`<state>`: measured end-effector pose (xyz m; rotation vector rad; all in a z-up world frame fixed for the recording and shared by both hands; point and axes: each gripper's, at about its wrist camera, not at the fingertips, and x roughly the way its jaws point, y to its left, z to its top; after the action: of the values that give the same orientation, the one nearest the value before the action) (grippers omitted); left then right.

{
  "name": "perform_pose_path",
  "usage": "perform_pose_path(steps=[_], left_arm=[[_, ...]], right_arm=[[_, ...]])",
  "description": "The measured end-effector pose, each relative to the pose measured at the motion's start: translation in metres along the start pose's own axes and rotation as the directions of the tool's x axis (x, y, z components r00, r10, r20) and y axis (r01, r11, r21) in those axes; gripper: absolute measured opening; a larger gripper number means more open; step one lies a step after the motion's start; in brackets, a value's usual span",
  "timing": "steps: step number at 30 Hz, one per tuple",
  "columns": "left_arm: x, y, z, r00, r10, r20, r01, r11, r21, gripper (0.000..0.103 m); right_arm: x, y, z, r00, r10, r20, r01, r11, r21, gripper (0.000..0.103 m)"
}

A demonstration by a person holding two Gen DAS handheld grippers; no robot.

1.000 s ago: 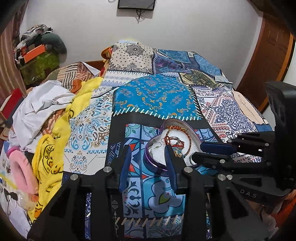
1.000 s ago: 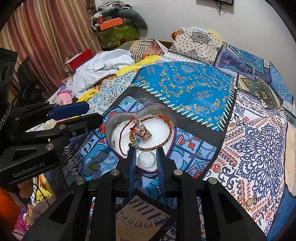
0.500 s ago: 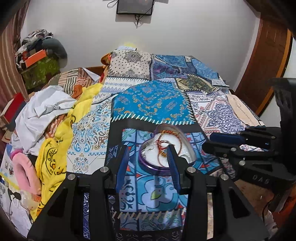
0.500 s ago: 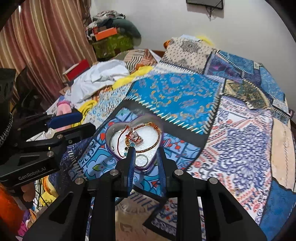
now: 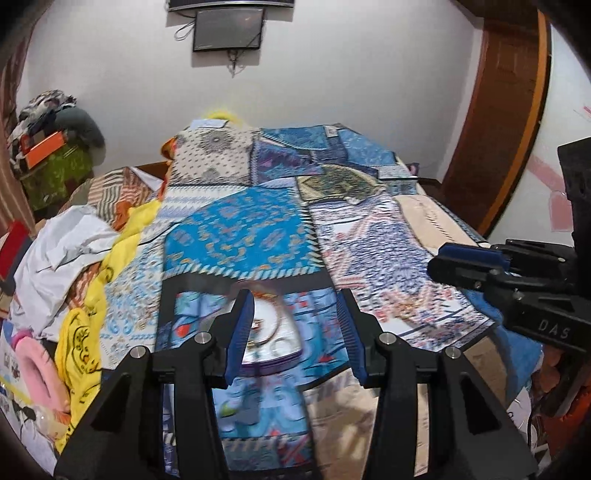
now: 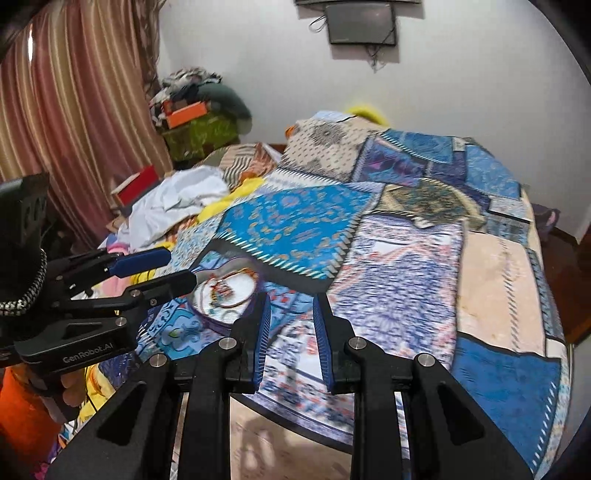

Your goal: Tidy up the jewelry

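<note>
Left gripper (image 5: 295, 328) jaws opening, empty; right gripper (image 6: 290, 332) parted (holding nothing); heart tin (image 6: 225, 295) on bedspread (image 6: 406, 277).

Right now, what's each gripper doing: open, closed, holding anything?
Left gripper: jaws opening, nothing between them, heart-shaped tin beyond.
Right gripper: jaws apart, nothing held.

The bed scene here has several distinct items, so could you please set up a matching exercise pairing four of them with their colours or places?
Things:
1. heart-shaped tin
2. wall screen
3. yellow cloth
4. curtain

Descriptions:
A. striped, beside the bed
B. lying on the patchwork bedspread, holding bracelets
C. draped along the bed's side, next to white cloth
D. mounted high, dark

Pairs: 1-B, 2-D, 3-C, 4-A
</note>
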<state>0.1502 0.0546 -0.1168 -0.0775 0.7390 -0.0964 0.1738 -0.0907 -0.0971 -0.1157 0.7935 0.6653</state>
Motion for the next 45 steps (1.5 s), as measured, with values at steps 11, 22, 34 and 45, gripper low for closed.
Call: perform_pose_path(steps=[11,22,34,45], left_arm=[[0.030,-0.045,0.000,0.996,-0.073,-0.057,0.075,0.997,0.035,0.046],[0.069,-0.071,-0.025,0.977,-0.115,-0.181,0.129,0.990,0.064,0.046],[0.100,-0.074,-0.015,0.962,-0.188,-0.198,0.192,0.981,0.000,0.018],[0.094,-0.062,-0.015,0.967,-0.197,-0.164,0.191,0.980,-0.049,0.006]], right_arm=[[-0.028,-0.061,-0.022,0.995,-0.095,0.008,0.094,0.991,0.093,0.021],[-0.007,-0.081,-0.054,0.995,-0.057,-0.082,0.069,0.987,0.146,0.022],[0.011,-0.087,-0.055,0.994,-0.028,-0.110,0.045,0.987,0.152,0.022],[0.021,-0.073,-0.048,0.990,-0.005,-0.138,0.024,0.991,0.132,0.022]])
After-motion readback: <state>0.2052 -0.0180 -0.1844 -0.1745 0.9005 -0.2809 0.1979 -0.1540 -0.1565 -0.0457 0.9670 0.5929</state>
